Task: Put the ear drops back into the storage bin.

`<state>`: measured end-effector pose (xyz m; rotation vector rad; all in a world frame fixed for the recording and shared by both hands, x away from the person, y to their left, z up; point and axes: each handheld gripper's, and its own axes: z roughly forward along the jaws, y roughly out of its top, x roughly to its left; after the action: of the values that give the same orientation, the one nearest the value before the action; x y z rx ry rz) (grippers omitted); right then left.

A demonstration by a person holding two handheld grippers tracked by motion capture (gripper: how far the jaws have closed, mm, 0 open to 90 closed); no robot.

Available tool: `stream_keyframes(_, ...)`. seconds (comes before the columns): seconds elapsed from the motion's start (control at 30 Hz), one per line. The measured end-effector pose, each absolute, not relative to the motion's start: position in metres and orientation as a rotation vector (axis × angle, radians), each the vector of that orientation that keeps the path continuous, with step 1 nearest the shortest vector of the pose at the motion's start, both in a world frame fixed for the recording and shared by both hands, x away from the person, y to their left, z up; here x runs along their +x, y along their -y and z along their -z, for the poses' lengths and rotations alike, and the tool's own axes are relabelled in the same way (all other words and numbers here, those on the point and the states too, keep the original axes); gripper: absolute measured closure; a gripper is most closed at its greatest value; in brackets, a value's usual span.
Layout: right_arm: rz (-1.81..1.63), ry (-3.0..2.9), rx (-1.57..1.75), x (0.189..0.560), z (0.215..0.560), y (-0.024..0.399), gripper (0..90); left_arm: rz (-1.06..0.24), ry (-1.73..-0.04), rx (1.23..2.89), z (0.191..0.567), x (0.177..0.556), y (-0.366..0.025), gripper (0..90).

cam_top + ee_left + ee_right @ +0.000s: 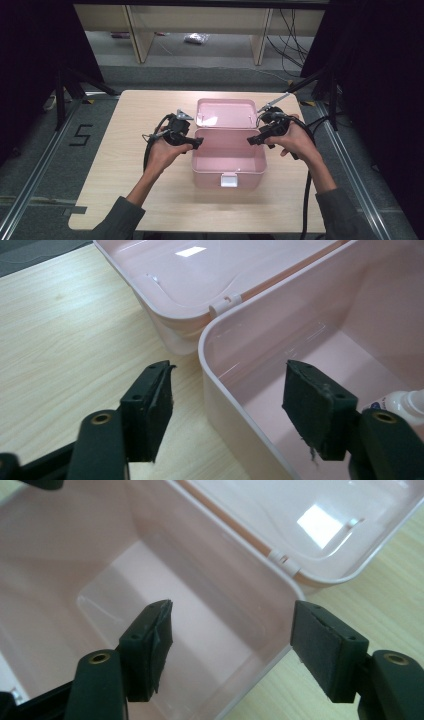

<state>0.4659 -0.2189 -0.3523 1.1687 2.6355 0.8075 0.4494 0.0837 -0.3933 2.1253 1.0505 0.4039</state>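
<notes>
The left gripper [199,143] sits at the left wall of the pale pink, rounded-corner plastic storage box [228,167], which stands open on the light wooden table [125,165] near its middle. In the left gripper view its jaws stand well apart and straddle the box's left rim [220,385], one pad [150,410] outside over the table and the other [315,407] inside the tub. Neither pad presses on the wall, so nothing is gripped. That placement reads as a hand set to steady or lift the box by its side, not yet committed.

The box's hinged pink lid [225,113] lies folded back flat behind the tub, glossy inner face up, joined along the rear edge by small white hinge clips [225,303]. A white latch [228,179] sits at the middle of the front wall (toward the person). Inside, the tub floor looks mostly bare. At the near edge of the left gripper view a small white bottle with blue print [400,402] shows by the inner jaw, though whether it lies on the floor I cannot tell.

The right gripper [251,141] mirrors the left at the right wall, its jaws likewise wide and holding nothing. One pad [150,647] hangs over the interior and the other [325,650] outside, past the rim [260,680].
</notes>
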Motion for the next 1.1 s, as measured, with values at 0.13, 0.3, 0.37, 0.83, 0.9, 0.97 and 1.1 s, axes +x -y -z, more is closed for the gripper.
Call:
stream_keyframes(0.13, -0.825, -2.613, 1.188, 0.469, 0.351, 0.221, 34.2, -0.398, -1.052, 2.13, 0.396, 0.455, -0.081, 40.2)
stream_keyframes(0.3, -0.822, -2.581, 1.222, 0.474, 0.351, 0.227, 34.2, -0.394, -1.052, 2.13, 0.401, 0.463, -0.081, 43.9)
stream_keyframes(0.37, -0.822, -2.545, 1.229, 0.476, 0.35, 0.229, 34.8, -0.376, -1.059, 2.126, 0.404, 0.466, -0.081, 46.0)
stream_keyframes(0.83, -0.846, -2.449, 1.333, 0.496, 0.357, 0.24, 34.7, -0.374, -1.016, 2.155, 0.405, 0.476, -0.077, 54.6)
stream_keyframes(0.9, -0.853, -2.442, 1.349, 0.497, 0.358, 0.24, 34.7, -0.369, -1.002, 2.168, 0.405, 0.478, -0.077, 55.1)
stream_keyframes(0.97, -0.849, -2.44, 1.347, 0.498, 0.358, 0.24, 34.7, -0.374, -1.003, 2.164, 0.405, 0.48, -0.076, 55.2)
stream_keyframes(1.1, -0.863, -2.427, 1.358, 0.501, 0.361, 0.24, 34.7, -0.362, -0.987, 2.179, 0.407, 0.483, -0.076, 55.9)
